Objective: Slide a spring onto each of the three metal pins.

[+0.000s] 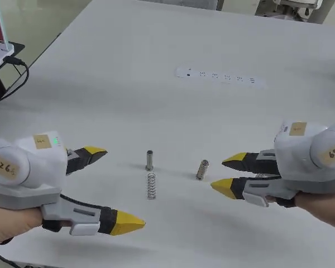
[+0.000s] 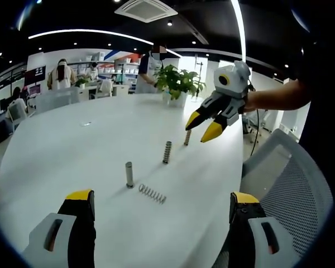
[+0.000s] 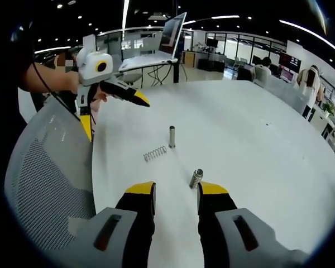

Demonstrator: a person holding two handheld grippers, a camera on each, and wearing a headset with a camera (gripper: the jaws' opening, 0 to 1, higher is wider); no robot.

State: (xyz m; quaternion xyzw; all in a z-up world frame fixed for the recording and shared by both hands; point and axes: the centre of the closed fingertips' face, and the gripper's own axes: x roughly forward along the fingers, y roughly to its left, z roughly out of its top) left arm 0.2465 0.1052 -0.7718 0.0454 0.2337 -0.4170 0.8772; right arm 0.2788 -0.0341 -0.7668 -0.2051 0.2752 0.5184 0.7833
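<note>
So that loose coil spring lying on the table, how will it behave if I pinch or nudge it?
The loose silver coil spring lies on its side on the smooth white table, so a nudge would probably roll it. Its thin open coils look light and squashy; a hard pinch may bend it.

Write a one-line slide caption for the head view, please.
Open left gripper and right gripper flank a bare pin, a loose spring and a spring-fitted pin on the white table.
</note>
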